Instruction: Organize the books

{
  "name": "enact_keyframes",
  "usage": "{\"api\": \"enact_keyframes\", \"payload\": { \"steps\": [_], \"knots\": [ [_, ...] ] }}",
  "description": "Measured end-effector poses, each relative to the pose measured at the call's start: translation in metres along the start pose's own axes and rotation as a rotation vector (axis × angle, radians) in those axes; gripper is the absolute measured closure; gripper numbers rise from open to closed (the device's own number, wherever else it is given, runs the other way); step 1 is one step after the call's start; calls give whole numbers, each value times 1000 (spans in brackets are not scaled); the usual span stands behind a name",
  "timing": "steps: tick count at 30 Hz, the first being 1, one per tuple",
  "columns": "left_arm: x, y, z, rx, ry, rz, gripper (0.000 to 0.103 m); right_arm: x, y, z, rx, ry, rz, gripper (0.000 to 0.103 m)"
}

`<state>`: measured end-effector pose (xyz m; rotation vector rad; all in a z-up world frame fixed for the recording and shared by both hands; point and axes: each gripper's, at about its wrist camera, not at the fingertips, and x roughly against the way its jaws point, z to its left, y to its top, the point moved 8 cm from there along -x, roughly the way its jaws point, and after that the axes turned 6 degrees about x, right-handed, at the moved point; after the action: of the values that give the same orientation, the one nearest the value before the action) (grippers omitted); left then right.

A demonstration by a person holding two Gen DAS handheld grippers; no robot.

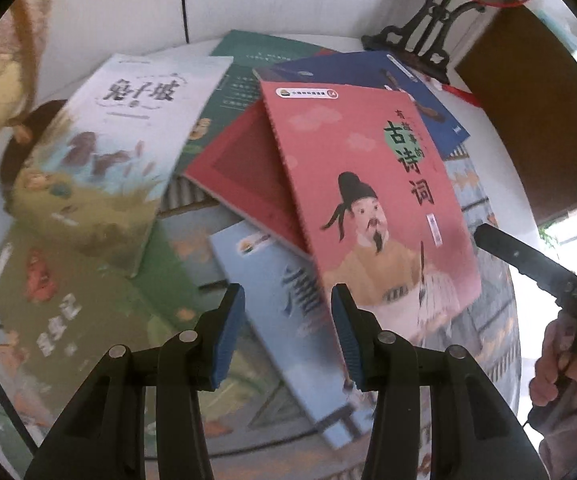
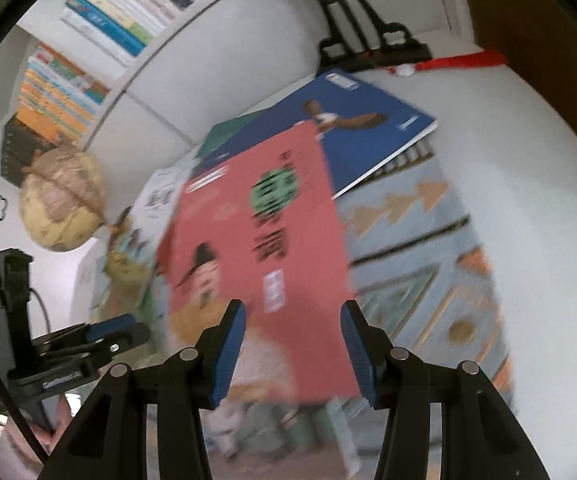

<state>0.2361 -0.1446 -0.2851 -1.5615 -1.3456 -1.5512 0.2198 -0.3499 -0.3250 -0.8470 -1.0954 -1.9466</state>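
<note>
Several books lie scattered and overlapping on a patterned cloth (image 1: 476, 184). On top is a pink book (image 1: 376, 200) with a painted poet, also in the right wrist view (image 2: 268, 240). Around it lie a white book (image 1: 120, 140), a red book (image 1: 244, 172), a dark blue book (image 1: 368, 72), a green book (image 1: 248, 60), a light blue book (image 1: 288, 320) and an olive one (image 1: 48, 312). My left gripper (image 1: 288, 332) hovers open over the light blue book, holding nothing. My right gripper (image 2: 292, 352) is open above the pink book's near edge, with nothing gripped.
A black ornament stand (image 1: 420, 40) and a brown box (image 1: 528, 92) sit at the back right. A globe (image 2: 62, 204) stands at the left, below wall shelves of books (image 2: 108, 20). A hand (image 1: 560, 364) holds the right gripper's handle.
</note>
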Motion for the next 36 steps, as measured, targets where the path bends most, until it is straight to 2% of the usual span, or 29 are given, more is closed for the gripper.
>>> {"api": "enact_keyframes", "payload": {
  "steps": [2,5,8,10,13,16,19,21,23,24,25,28,30,34,36],
  "knots": [
    [-6,3,-5,14,-15,4,61,-9,6,-12,7,-10,0,55],
    [-15,3,-11,17,-21,18,61,-23,8,-18,5,31,17,54],
    [-21,-1,-21,36,-88,41,61,-26,12,-15,47,57,-8,52],
    [-25,-4,-26,47,-117,55,61,-25,11,-13,43,88,-19,46],
    [-26,-4,-32,37,-102,42,61,-24,10,-14,36,118,-23,46],
    [-27,-5,-37,32,-101,48,61,-25,10,-13,-6,184,-18,45],
    [-27,-5,-36,19,-49,41,60,-24,6,-10,-14,212,5,45],
    [-27,-4,-31,34,-28,34,60,-19,3,-9,-64,310,14,44],
    [-26,-4,-23,61,-54,40,60,1,0,-4,-97,482,-31,45],
    [-26,-4,-21,69,-59,40,60,5,-1,-2,-97,523,-36,47],
    [-26,-4,-20,70,-58,40,60,9,-6,0,-81,536,-29,53],
    [-25,-5,-19,62,-35,30,60,-2,-25,-4,-59,455,34,61],
    [-23,-5,-17,66,-29,29,60,-6,-32,-7,-92,468,43,67],
    [-23,-14,-17,45,-36,40,60,-1,-39,0,-152,569,19,68],
    [-22,-16,-19,39,-33,42,60,-7,-43,12,-101,536,52,69]
  ]
}}
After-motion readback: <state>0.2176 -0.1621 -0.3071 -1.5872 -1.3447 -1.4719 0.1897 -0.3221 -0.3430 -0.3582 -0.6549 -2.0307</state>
